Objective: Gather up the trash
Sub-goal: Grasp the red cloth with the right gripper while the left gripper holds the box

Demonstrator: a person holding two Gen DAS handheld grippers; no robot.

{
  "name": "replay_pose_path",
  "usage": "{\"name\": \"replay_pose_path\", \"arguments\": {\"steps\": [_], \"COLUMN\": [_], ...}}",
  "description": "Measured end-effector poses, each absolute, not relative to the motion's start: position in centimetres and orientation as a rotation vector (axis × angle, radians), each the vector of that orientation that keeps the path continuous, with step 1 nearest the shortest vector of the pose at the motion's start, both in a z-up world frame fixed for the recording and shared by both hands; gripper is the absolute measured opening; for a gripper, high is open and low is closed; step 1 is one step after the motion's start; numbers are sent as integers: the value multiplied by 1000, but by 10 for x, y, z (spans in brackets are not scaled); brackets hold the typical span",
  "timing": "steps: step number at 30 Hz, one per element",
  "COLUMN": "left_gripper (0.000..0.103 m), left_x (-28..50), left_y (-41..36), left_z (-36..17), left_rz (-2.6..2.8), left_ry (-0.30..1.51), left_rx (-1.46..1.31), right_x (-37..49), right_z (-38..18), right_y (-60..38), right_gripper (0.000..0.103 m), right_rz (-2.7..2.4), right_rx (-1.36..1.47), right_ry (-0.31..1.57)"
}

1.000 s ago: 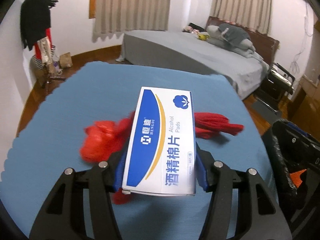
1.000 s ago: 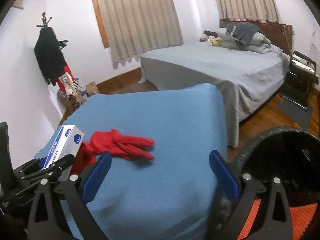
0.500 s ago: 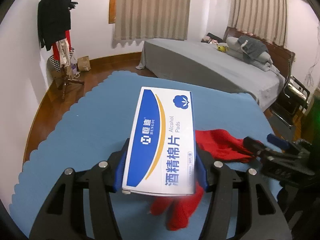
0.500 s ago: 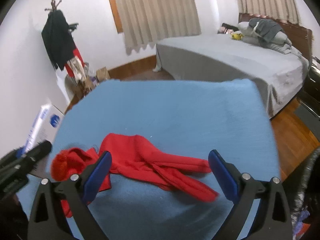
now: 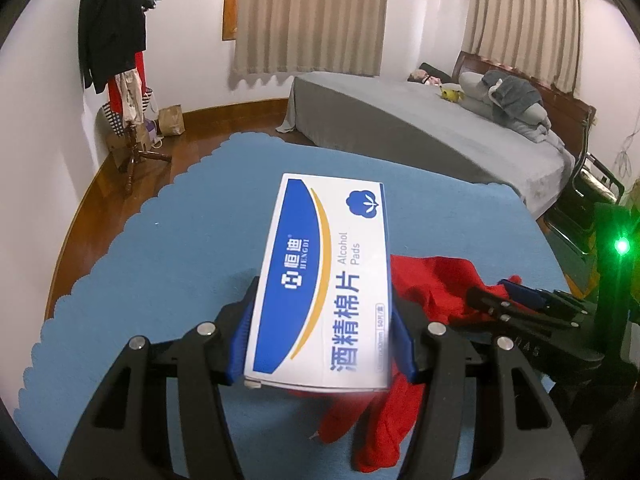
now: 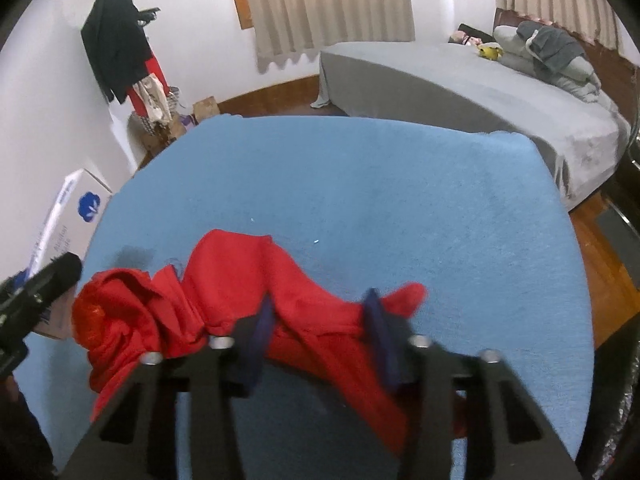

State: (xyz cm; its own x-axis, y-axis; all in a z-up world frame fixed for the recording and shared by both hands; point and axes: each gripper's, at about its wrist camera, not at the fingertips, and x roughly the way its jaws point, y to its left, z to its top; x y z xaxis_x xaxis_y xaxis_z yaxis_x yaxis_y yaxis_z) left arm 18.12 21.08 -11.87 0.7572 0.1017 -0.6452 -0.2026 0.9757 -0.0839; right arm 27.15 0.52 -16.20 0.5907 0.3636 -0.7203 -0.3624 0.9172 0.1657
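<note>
A white and blue box of alcohol pads (image 5: 320,280) is held above the blue-covered table (image 5: 180,240), with my left gripper (image 5: 320,336) shut on its two long sides. The same box (image 6: 72,216) shows at the left edge of the right wrist view. A red glove-like cloth (image 6: 240,276) lies crumpled on the table (image 6: 360,184). My right gripper (image 6: 318,320) is down on it, jaws closing, and a fold of the cloth is bunched between the blue pads. In the left wrist view the right gripper (image 5: 520,300) reaches into the red cloth (image 5: 436,280) from the right.
A grey bed (image 5: 440,128) stands beyond the table. A coat stand (image 5: 120,60) with clothes is in the far left corner. A black chair (image 5: 588,200) is at the right. The rim of a dark bin (image 6: 628,400) shows at the right wrist view's lower right edge.
My right gripper swung from the bin side over to the table, dropped onto the red cloth and narrowed its jaws around a fold. The left gripper shifted sideways, still holding the box.
</note>
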Motion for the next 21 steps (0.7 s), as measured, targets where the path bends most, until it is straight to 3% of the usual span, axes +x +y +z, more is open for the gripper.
{"name": "replay_pose_path", "arguments": {"steps": [3, 5, 21], "left_gripper": [55, 55, 55], "left_x": [179, 178, 163], "left_y": [209, 206, 159], "left_z": [-117, -115, -95], "left_rz": [159, 154, 75], "left_ry": [690, 686, 672], "left_rx": [-152, -150, -135], "right_x": [268, 264, 218], "right_z": [-157, -152, -95], "right_y": [-3, -8, -60], "right_gripper": [20, 17, 17], "right_rz": [456, 466, 472], "right_rx": [46, 60, 143], "right_ry": [841, 830, 714]}}
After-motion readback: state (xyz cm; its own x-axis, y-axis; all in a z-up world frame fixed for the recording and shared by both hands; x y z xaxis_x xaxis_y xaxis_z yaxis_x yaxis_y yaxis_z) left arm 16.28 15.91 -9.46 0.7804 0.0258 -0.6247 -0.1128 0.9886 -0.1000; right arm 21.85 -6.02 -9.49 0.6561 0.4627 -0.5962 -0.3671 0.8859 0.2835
